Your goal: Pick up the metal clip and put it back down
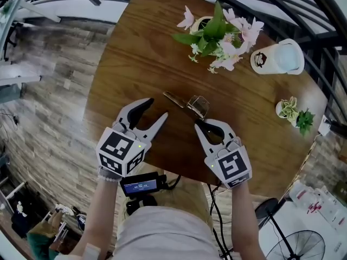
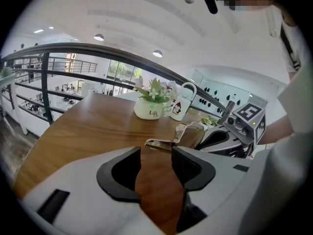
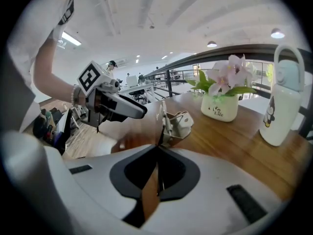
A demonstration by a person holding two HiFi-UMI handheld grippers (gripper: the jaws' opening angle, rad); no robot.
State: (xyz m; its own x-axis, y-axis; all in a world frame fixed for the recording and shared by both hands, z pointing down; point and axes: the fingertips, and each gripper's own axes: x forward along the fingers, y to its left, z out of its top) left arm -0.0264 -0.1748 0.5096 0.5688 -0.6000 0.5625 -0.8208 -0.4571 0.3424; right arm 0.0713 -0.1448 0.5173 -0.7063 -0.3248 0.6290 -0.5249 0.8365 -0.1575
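The metal clip rests low over the round wooden table, near its front middle, silvery with a long thin handle. My right gripper is shut on the near end of that handle; in the right gripper view the thin metal strip runs between the closed pads and the clip's body stands just beyond them. My left gripper is open to the left of the clip, with only bare wood between its fingers. The clip's tip lies just past the left jaws, apart from them.
A white pot of pink flowers and a white mug stand at the table's far side. A small succulent pot sits at the right edge. A dark metal railing curves round the table.
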